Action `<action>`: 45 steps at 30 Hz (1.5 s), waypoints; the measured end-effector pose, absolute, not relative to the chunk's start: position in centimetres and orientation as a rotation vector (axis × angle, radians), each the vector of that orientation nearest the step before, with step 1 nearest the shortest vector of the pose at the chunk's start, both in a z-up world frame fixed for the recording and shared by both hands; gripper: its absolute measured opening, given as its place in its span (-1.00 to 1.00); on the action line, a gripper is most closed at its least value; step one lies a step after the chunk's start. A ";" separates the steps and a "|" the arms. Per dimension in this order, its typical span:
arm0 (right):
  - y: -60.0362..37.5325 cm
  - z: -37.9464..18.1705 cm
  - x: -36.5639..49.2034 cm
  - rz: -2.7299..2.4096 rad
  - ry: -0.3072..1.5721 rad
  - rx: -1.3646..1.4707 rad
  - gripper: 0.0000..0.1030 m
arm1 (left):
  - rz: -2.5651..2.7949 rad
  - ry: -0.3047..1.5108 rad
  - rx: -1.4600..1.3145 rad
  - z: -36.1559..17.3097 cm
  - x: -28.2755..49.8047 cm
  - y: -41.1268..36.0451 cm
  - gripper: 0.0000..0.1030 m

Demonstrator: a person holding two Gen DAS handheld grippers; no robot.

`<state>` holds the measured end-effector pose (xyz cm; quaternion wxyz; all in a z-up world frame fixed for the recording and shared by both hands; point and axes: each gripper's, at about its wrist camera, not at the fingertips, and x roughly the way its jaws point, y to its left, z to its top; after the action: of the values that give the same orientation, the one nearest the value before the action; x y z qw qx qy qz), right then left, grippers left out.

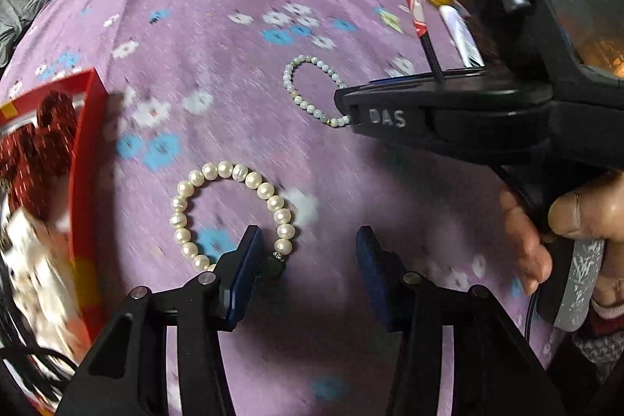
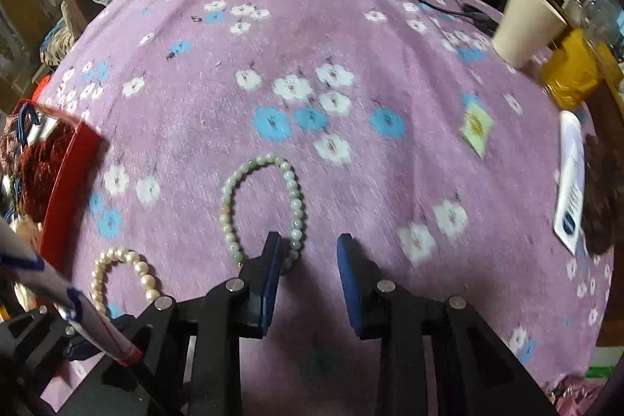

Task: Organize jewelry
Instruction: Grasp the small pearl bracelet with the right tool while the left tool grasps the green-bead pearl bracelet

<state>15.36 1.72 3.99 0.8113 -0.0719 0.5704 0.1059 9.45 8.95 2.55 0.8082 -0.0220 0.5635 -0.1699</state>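
Nearest, the left claw gapes wide over the pearl bracelet on the purple floral bench, while the right claw, lettered "DAS", gapes over the jade bracelet, short of the red box.

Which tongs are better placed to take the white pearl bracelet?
The left tongs, probably. They are open and low, with one finger already at the rim of the white pearl bracelet. The right tongs are open at the green bead bracelet, farther from the pearls.
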 end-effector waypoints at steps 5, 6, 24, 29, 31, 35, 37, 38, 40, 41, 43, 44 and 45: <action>-0.5 4.2 11.6 0.226 1.238 -0.138 -0.61 | -0.414 1.224 -0.016 2.7 6.6 7.8 -0.12; -0.9 4.2 11.1 0.227 1.243 -0.127 -0.61 | -0.427 1.224 -0.015 3.0 5.9 7.8 -0.12; -6.0 3.9 4.0 0.242 1.168 0.062 -0.56 | -0.321 1.180 -0.017 2.5 7.8 11.4 -0.13; -4.6 4.0 4.8 0.224 1.141 0.036 -0.70 | -0.312 1.162 0.025 2.1 7.7 11.1 -0.37; -4.1 3.7 5.3 0.229 1.149 0.046 -0.90 | -0.321 1.171 0.026 2.0 7.7 11.0 -0.84; -3.6 3.6 5.5 0.243 1.138 0.078 -0.91 | -0.322 1.175 -0.021 2.4 7.5 11.4 -0.84; -3.6 3.8 5.4 0.263 1.135 0.103 -0.91 | -0.321 1.163 -0.051 3.0 7.3 11.7 -0.84; -3.5 4.0 5.4 0.268 1.131 0.108 -0.91 | -0.322 1.155 -0.065 3.3 7.1 11.9 -0.84; -3.6 4.7 5.2 0.281 1.114 0.131 -0.91 | -0.325 1.141 -0.093 4.2 6.9 12.1 -0.84; -3.8 5.2 5.1 0.287 1.104 0.149 -0.91 | -0.327 1.134 -0.115 4.7 6.6 12.3 -0.84; -4.1 6.1 4.9 0.298 1.085 0.188 -0.91 | -0.329 1.121 -0.138 5.4 6.2 12.5 -0.84; -4.2 6.5 4.7 0.301 1.077 0.200 -0.91 | -0.330 1.110 -0.147 6.0 5.8 12.5 -0.84; -4.3 7.0 4.5 0.303 1.067 0.209 -0.91 | -0.330 1.102 -0.151 6.3 5.6 12.5 -0.84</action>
<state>4.47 -4.31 6.96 0.8450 0.0990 0.5055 0.1434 5.60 12.53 6.27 0.8363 -0.0713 0.5207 -0.1561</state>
